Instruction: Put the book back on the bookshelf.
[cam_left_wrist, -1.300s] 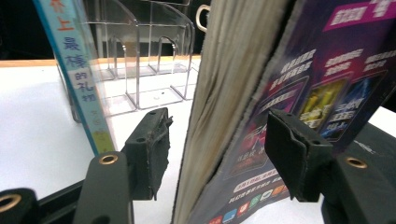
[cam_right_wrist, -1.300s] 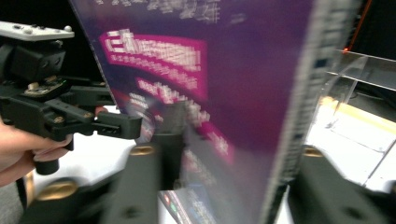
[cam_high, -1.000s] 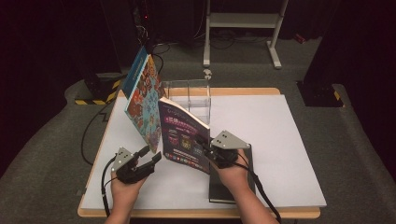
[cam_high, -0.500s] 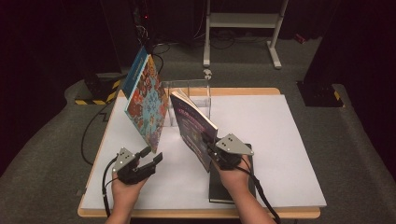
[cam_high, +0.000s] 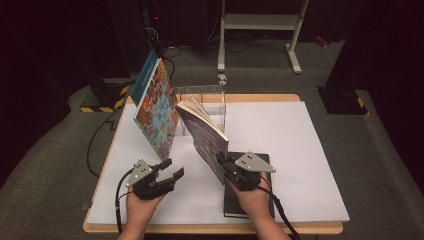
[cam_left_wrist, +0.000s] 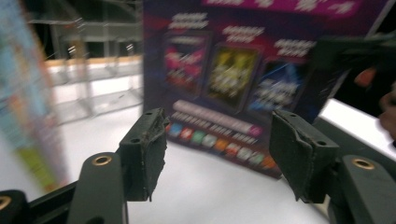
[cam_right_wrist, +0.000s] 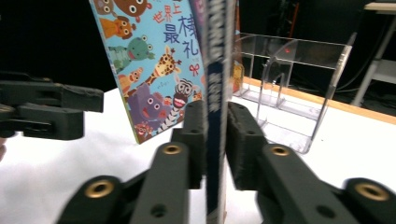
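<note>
White table (cam_high: 310, 150) with a clear plastic rack (cam_high: 207, 102) at its far edge | colourful picture book (cam_high: 156, 107) stands tilted, left of the rack | purple book (cam_high: 202, 137) held upright mid-table, clamped by the closed right gripper (cam_high: 223, 165) | left gripper (cam_high: 170, 170) near the picture book's lower corner, jaws just opening, parted, holding nothing.

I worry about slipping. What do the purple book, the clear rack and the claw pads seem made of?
Purple book: paper pages fanning at the top, cover looks glossy and printed. Clear rack: see-through rigid plastic, probably acrylic, with bright edge glints. Right claw pads: matte black, rough-edged, likely rubber or foam.
</note>
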